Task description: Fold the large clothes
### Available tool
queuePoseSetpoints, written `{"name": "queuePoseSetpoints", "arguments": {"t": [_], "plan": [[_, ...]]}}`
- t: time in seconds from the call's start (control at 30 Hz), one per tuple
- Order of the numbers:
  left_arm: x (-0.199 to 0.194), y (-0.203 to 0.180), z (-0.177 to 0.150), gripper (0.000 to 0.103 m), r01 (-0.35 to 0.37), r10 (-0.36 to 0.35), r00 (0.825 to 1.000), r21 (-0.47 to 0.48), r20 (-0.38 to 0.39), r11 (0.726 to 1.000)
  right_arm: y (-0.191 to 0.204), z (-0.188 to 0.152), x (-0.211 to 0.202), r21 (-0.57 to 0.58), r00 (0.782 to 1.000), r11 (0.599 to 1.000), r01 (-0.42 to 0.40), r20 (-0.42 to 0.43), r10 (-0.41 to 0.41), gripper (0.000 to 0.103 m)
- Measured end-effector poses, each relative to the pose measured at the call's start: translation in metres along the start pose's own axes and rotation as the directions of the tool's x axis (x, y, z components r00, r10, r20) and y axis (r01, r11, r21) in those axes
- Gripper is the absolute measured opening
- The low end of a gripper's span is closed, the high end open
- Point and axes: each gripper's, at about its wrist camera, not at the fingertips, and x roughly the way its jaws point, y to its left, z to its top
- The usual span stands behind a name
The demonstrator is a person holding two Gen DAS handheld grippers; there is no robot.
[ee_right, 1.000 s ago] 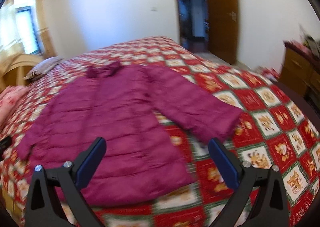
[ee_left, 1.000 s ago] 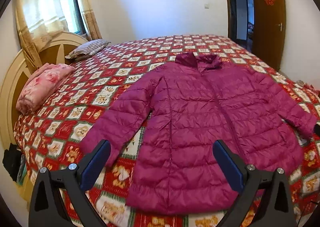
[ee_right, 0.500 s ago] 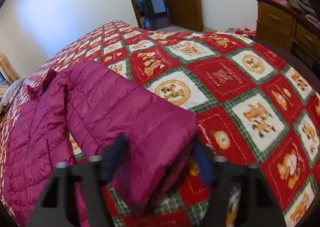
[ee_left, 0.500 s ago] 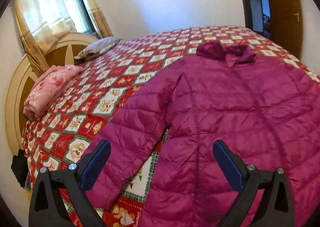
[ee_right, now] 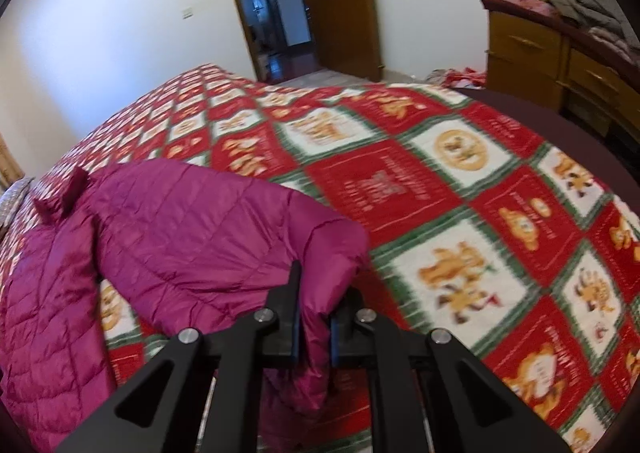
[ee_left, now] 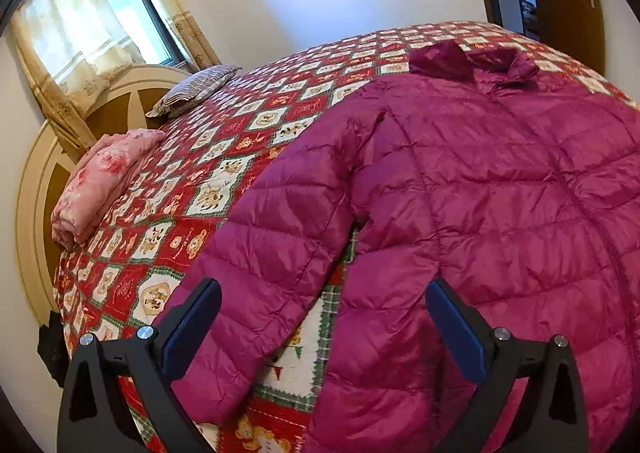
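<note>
A magenta quilted jacket [ee_left: 480,181] lies spread flat on the bed, filling the right and centre of the left wrist view, its collar toward the upper right. One sleeve [ee_left: 264,253] runs down to the lower centre, between the wide-apart, released jaws of the left gripper [ee_left: 320,329]. In the right wrist view the right gripper [ee_right: 314,329] has just been closing, and its jaws are clenched on the other sleeve's cuff [ee_right: 320,253] at lower centre, the cloth bunched between them. Under the jacket is a red, white and green checked quilt [ee_right: 460,213] with bear pictures. At the left of the left wrist view sit a folded pink blanket [ee_left: 100,181], a striped pillow [ee_left: 196,89], a cream headboard [ee_left: 36,189] and a curtained window [ee_left: 120,13]. In the right wrist view, white walls, an open wooden door [ee_right: 340,5] at the top and a wooden dresser [ee_right: 552,61] piled with clothes at upper right.
</note>
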Motion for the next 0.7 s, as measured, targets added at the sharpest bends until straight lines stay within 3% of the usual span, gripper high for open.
{"name": "queuePoseSetpoints", "arguments": {"t": [0.2, 0.43, 0.57, 0.7], "plan": [[0.007, 0.024, 0.003, 0.102, -0.001, 0.001, 1.0, -0.032, -0.005, 0.999, 0.014, 0.004, -0.022, -0.036, 0.998, 0.999, 0.003, 0.068, -0.001, 0.011], [-0.009, 0.029, 0.021, 0.102, 0.014, -0.011, 0.999, -0.076, 0.032, 0.997, 0.103, 0.018, -0.07, -0.209, 0.963, 0.976, -0.064, 0.242, 0.115, 0.011], [-0.015, 0.03, 0.03, 0.102, 0.025, -0.02, 0.998, -0.094, 0.057, 0.995, 0.168, 0.013, -0.071, -0.32, 0.951, 0.94, -0.117, 0.238, 0.2, 0.011], [-0.009, 0.031, 0.031, 0.102, 0.023, -0.017, 0.999, -0.11, 0.05, 0.994, 0.225, -0.009, -0.049, -0.397, 0.949, 0.901, -0.175, 0.177, 0.262, 0.011]]}}
